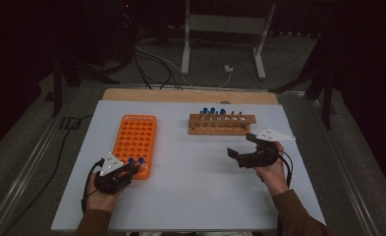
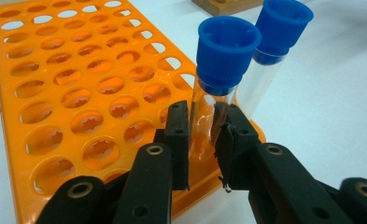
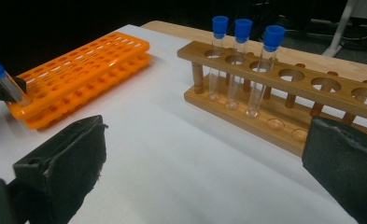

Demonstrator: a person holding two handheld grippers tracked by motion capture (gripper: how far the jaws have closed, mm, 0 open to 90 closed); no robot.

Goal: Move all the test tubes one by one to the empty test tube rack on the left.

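Observation:
My left gripper [image 2: 203, 140] is shut on a clear test tube with a blue cap [image 2: 224, 56]. The tube stands tilted in a hole at the near right corner of the orange rack [image 2: 55, 93]. A second blue-capped tube [image 2: 279, 32] stands in the rack just behind it. From above, the left gripper [image 1: 126, 169] sits at the near end of the orange rack [image 1: 134, 137]. My right gripper [image 1: 240, 147] hovers open and holds nothing, in front of the wooden rack [image 1: 222, 125]. Its jaws stand wide apart in the right gripper view, where the wooden rack [image 3: 312, 88] holds three blue-capped tubes [image 3: 239, 60].
The racks stand on a white board [image 1: 190, 187] laid over a wooden table [image 1: 180, 95]. Most holes of the orange rack are vacant, as are several at the right of the wooden rack. Cables and a metal stand [image 1: 222, 34] lie on the floor beyond.

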